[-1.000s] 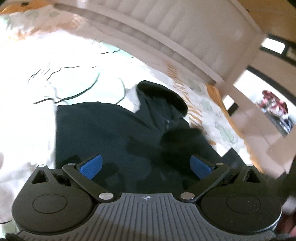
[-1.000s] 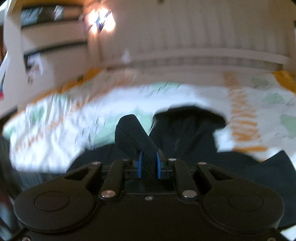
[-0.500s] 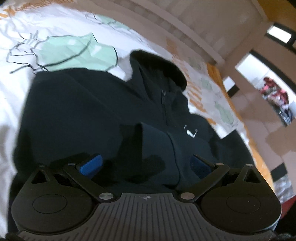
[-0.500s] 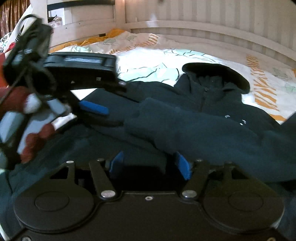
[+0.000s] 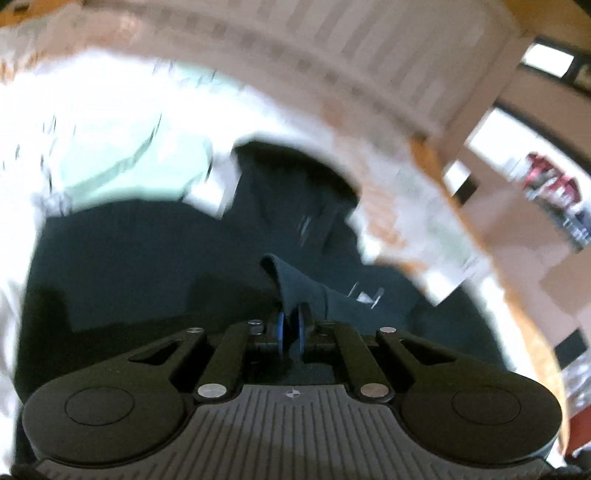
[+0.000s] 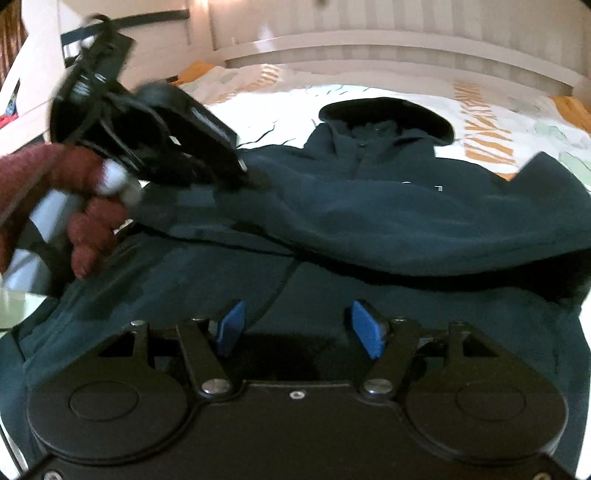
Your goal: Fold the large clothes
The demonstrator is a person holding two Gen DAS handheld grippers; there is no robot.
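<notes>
I have my left gripper (image 5: 290,326) pinched on the sleeve cuff (image 5: 291,284); right gripper (image 6: 301,328) wide, empty; sleeve lies across the hoodie (image 6: 369,221); body unfolded.

I'm looking into a home bedroom. A bed (image 6: 369,99) fills my view, dressed in a white sheet printed with pale green shapes and orange stripes, with a white slatted headboard (image 6: 388,22) behind it. A white shelf unit (image 5: 535,155) stands beside the bed.
</notes>
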